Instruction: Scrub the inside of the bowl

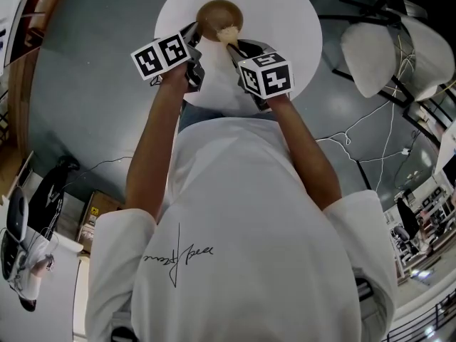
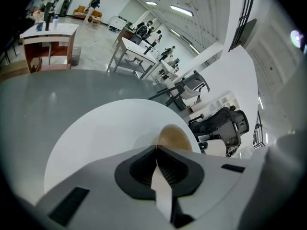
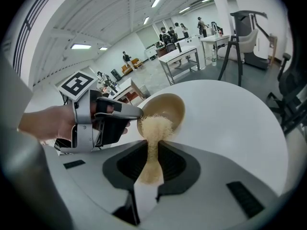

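Observation:
A brown wooden bowl (image 1: 218, 14) is at the near side of the round white table (image 1: 285, 20). It is tilted, with its opening facing my right gripper. My left gripper (image 1: 192, 33) is shut on the bowl's rim, and in the right gripper view its jaws pinch the left edge of the bowl (image 3: 168, 110). My right gripper (image 1: 239, 47) is shut on a tan fibrous scrubber (image 3: 155, 128), whose head presses into the inside of the bowl. In the left gripper view the bowl (image 2: 174, 138) shows just beyond the closed left gripper (image 2: 157, 148). In its own view the right gripper (image 3: 152, 147) holds the scrubber's neck.
The table (image 3: 230, 123) stands on a grey floor. Two pale chairs (image 1: 374, 55) and loose cables (image 1: 349, 144) are to the right. A black office chair (image 2: 221, 124) stands behind the table, and several work tables and people are far off.

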The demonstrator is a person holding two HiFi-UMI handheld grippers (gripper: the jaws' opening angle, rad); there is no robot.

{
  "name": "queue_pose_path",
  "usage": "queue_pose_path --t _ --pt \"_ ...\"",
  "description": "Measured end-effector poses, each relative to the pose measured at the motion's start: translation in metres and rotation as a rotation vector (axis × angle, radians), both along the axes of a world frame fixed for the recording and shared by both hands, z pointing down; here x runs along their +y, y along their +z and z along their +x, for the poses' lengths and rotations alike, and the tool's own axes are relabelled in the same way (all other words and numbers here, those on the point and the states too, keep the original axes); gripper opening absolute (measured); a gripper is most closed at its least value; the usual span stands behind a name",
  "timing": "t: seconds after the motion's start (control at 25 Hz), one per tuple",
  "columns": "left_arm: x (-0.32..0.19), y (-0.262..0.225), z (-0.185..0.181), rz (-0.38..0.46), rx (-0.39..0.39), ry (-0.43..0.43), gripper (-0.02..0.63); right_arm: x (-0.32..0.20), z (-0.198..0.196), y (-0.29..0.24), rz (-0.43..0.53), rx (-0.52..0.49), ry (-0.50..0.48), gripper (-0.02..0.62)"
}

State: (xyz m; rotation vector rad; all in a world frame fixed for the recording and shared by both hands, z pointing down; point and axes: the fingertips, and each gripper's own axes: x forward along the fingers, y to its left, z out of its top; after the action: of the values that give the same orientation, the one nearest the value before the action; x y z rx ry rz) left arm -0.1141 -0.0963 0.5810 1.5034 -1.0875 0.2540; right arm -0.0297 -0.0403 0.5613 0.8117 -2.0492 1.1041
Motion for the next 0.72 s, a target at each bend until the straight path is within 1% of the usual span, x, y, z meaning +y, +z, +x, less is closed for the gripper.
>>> queue_pose_path --t 0.72 --pt "0.000 0.000 -0.004 -0.005 0.009 -0.029 0.009 0.002 -0.016 -0.001 -0.031 -0.030 -0.009 0.080"
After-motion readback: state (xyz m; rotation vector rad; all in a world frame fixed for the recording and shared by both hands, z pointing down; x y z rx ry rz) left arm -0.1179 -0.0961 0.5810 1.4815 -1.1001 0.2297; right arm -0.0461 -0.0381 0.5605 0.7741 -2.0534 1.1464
